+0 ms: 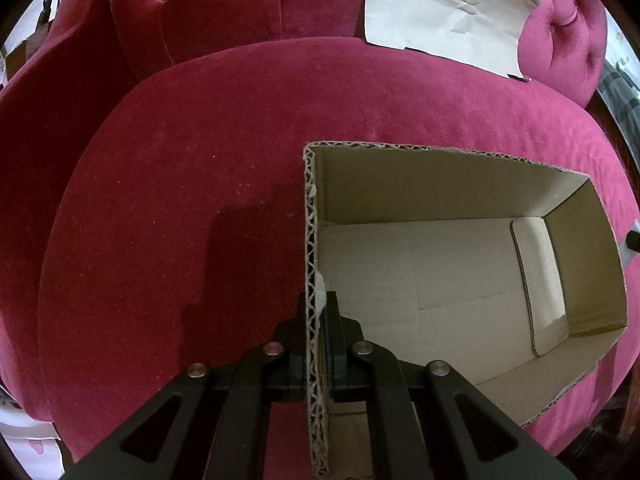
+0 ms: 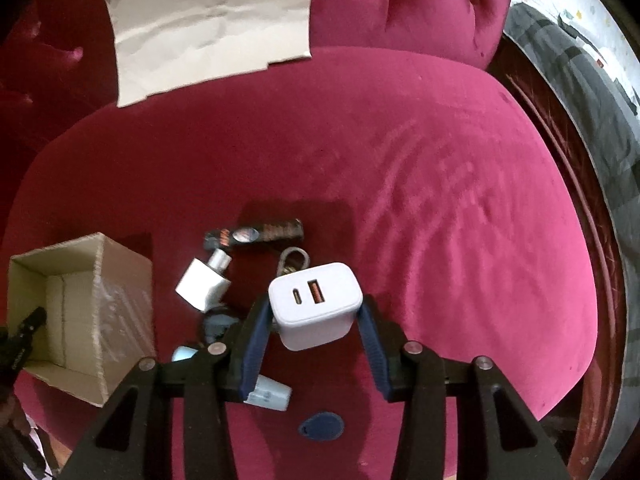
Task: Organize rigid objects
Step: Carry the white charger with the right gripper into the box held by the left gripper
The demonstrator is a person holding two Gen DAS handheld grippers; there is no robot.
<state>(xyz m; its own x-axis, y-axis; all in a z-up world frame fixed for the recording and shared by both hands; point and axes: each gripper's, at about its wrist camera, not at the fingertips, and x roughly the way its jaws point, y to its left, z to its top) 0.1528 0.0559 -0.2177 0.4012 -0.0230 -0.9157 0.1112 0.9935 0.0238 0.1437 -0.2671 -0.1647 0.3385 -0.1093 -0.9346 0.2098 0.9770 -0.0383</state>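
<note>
Left wrist view: left gripper [image 1: 318,312] is clamped on the near wall of the cardboard box [image 1: 440,184], which sits on the red sofa seat [image 1: 180,180]. Right wrist view: right gripper [image 2: 314,320] grips the white charger [image 2: 314,304], raised over other small items [image 2: 224,276].

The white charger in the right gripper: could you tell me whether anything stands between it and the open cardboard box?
Nothing visible blocks the way. The white charger is clamped in the right gripper, above the smaller white adapter and the padlock on the sofa seat. The cardboard box stands open-topped to the left, apparently empty, with the left gripper pinching its wall.
</note>
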